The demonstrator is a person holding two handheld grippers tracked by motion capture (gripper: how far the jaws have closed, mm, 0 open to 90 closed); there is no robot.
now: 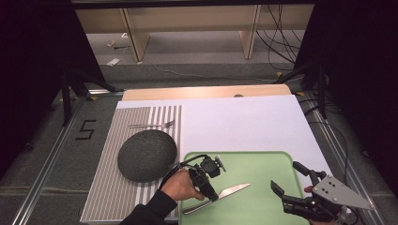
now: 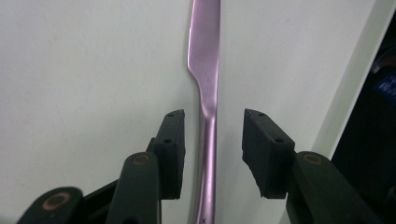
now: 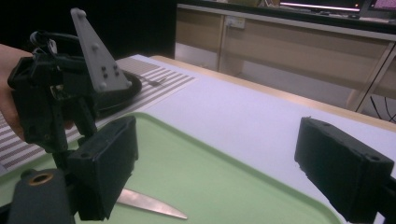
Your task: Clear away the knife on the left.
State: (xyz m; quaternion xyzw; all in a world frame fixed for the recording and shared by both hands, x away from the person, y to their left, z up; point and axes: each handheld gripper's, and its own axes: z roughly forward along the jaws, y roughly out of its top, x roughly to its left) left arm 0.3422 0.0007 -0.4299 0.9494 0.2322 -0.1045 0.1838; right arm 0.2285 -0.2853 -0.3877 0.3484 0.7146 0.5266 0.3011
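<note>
Left gripper view shows the left tool (image 2: 212,140) with its jaws apart and straddling the handle of the knife (image 2: 208,93), one pad on each side and neither touching the metal. The knife lies flat on the green tray (image 2: 93,70), its long axis running straight away from the tool, blade pointing forward. In the high view the left tool (image 1: 212,191) sits over the handle near the tray's front left corner, and the knife (image 1: 220,197) runs diagonally toward the tray's middle. The left tool is the nearer one; closing the jaws across the handle appears to be the next step. The right tool (image 1: 287,180) hovers over the tray's right portion, jaws wide apart and holding nothing, well clear of the blade tip. The tray rim is close beside the handle on the left. Beyond it, on the tabletop (image 1: 244,122), a dark round plate (image 1: 146,155) and a fork (image 1: 152,125) rest on a striped mat (image 1: 112,187); room ahead is open.
</note>
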